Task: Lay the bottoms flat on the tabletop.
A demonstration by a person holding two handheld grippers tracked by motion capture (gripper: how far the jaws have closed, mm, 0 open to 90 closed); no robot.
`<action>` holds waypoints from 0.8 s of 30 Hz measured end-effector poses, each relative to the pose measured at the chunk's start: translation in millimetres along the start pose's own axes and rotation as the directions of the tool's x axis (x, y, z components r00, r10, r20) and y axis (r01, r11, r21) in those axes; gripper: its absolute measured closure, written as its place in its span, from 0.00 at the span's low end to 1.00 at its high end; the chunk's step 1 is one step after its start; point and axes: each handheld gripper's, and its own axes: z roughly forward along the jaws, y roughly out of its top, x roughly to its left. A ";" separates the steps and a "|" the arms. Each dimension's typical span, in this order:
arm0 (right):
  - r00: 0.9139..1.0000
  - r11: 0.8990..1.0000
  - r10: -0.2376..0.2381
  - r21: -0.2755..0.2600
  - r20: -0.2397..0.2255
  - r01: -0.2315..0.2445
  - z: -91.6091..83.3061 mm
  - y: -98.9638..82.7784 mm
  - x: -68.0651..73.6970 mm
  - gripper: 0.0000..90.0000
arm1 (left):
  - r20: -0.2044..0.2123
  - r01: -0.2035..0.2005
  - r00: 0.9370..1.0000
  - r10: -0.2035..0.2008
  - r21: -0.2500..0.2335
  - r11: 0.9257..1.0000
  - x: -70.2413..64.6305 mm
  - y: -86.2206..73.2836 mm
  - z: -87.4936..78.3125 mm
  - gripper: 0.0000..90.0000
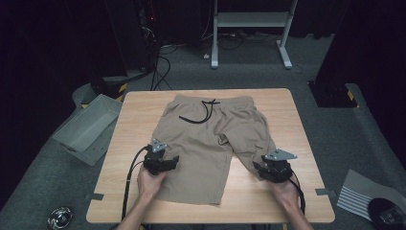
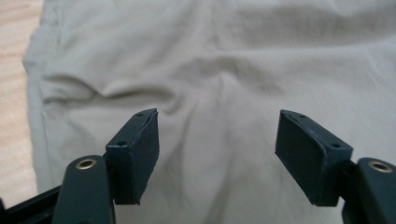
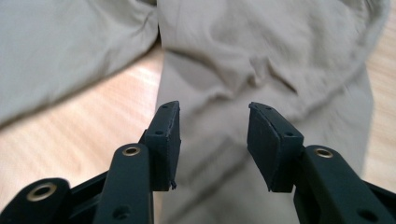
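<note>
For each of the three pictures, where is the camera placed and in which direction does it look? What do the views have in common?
High view: above the person's side, looking forward and down on the table, the shorts, both hands, left tongs, right tongs.
Left gripper view: rides on the left tongs, looking along open jaws at the shorts.
Right gripper view: rides on the right tongs, open jaws over one leg of the shorts.
All three share the shorts and the table.
</note>
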 end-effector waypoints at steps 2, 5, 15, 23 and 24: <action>1.000 1.000 0.003 0.008 -0.001 -0.003 -4.5 -7.8 0.2 0.59 | -0.007 0.008 1.000 -0.008 0.007 1.000 0.1 -5.9 4.2 0.34; 1.000 0.999 0.001 0.038 -0.016 0.000 -3.2 -17.0 3.7 0.60 | -0.039 -0.002 0.999 0.001 -0.023 1.000 -1.2 -12.2 7.4 0.34; 0.992 0.992 -0.114 0.051 -0.049 0.117 2.5 -11.5 18.7 0.95 | -0.058 -0.004 0.998 0.003 -0.019 1.000 -2.3 -11.9 8.0 0.32; 0.992 0.990 -0.128 -0.066 -0.002 0.128 -15.6 28.4 7.2 0.96 | -0.059 -0.005 0.998 0.003 -0.019 1.000 -2.4 -11.9 8.0 0.32; 0.991 0.989 -0.132 -0.068 0.014 0.132 -15.8 34.7 2.7 0.96 | -0.059 -0.004 0.998 0.003 -0.019 1.000 -2.4 -11.9 8.0 0.32</action>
